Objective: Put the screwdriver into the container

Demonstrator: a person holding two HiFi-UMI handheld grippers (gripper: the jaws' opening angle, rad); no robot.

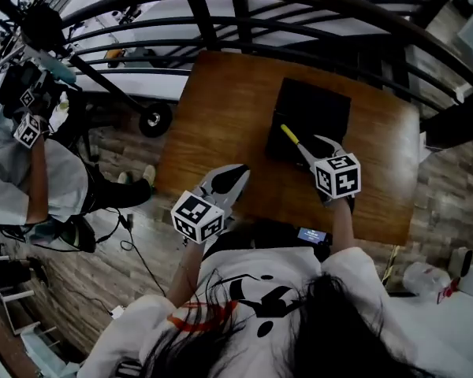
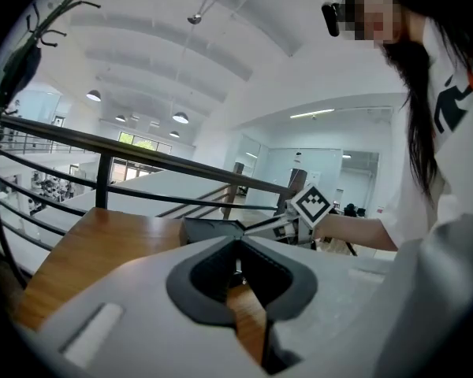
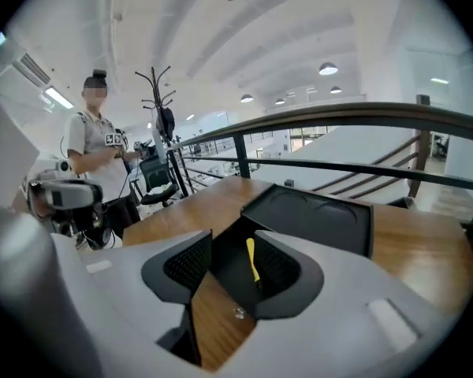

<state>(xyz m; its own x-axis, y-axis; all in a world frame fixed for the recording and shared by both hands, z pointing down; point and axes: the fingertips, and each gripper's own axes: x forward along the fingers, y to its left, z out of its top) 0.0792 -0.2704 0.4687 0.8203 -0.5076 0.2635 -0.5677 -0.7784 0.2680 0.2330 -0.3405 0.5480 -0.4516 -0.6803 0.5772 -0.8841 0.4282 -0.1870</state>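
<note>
The screwdriver [image 1: 290, 135] lies in the container [image 1: 323, 101] (far right on the table [image 1: 221, 109]). The right claw [image 3: 235, 241] stands open and empty beside it. The left claw [image 2: 238, 246] is closed and empty.

Seen from above, a person holds 2 white plastic 2-jaw grippers out ahead on bare forearms, each gripper carrying a black-and-white marker cube. The left gripper [image 1: 236, 173] lies almost level, and its dark-padded jaws meet tip to tip around a hollow. The right gripper [image 1: 311, 145], reached further forward, tilts downward with its jaws spread wide apart.
</note>
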